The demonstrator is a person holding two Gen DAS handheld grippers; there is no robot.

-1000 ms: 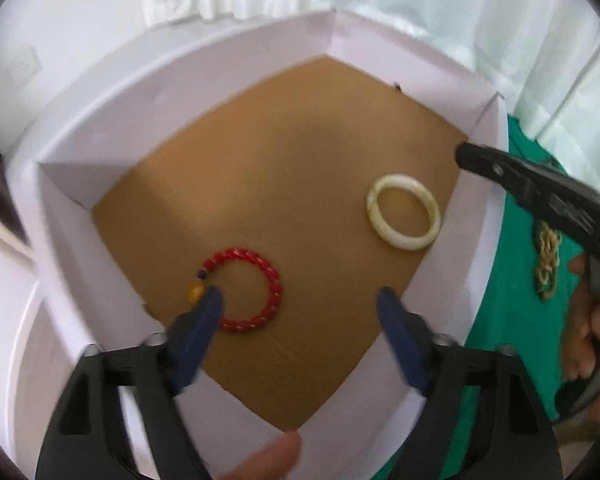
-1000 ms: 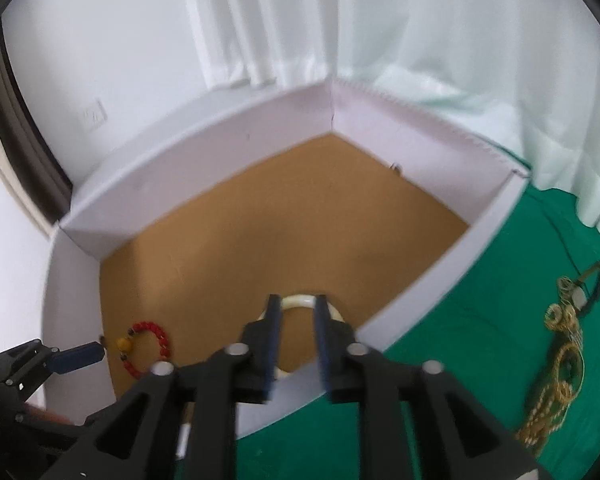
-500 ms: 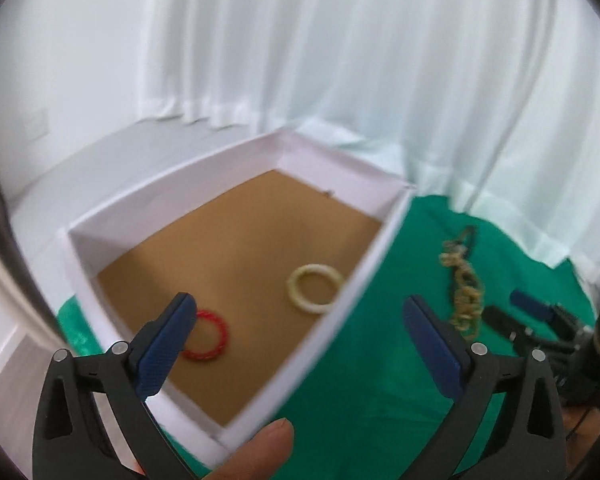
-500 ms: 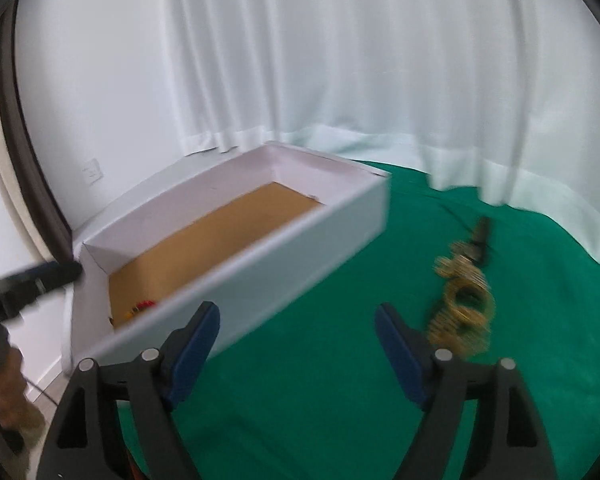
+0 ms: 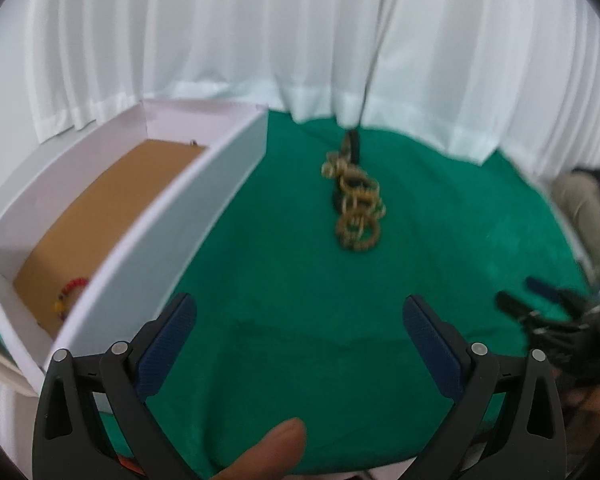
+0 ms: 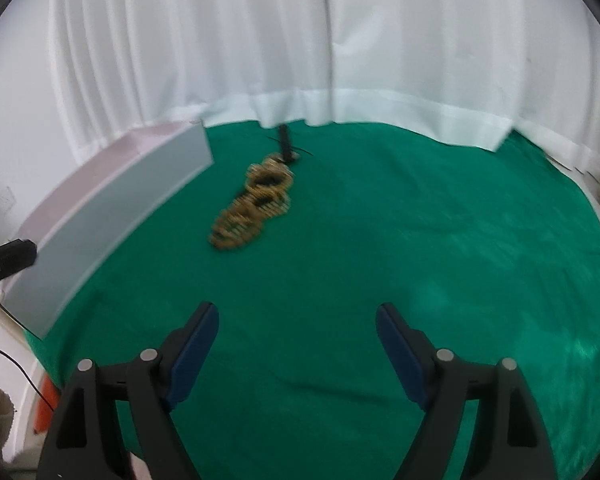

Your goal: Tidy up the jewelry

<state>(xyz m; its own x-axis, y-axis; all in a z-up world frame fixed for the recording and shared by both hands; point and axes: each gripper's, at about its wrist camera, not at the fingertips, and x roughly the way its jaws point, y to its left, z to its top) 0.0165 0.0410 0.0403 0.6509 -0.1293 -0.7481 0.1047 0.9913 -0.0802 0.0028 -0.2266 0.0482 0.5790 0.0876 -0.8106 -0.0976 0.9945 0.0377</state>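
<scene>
Both my tongs are spread wide and empty: left gripper point(image 5: 300, 334), right gripper point(image 6: 297, 338). The tangled gold chain-link jewelry pile point(image 6: 252, 210) lies on the green cloth point(image 6: 420, 240), beside the white cardboard box point(image 5: 204, 200). Next I'd go for that pile, probably pinching one strand.

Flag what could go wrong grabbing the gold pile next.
1. The gold jewelry pile looks tangled with a black piece, so a pinch may drag several items at once.
2. Both views are motion-blurred; aim may be off.
3. The white box wall is tall; a dangling piece could catch on it.
</scene>
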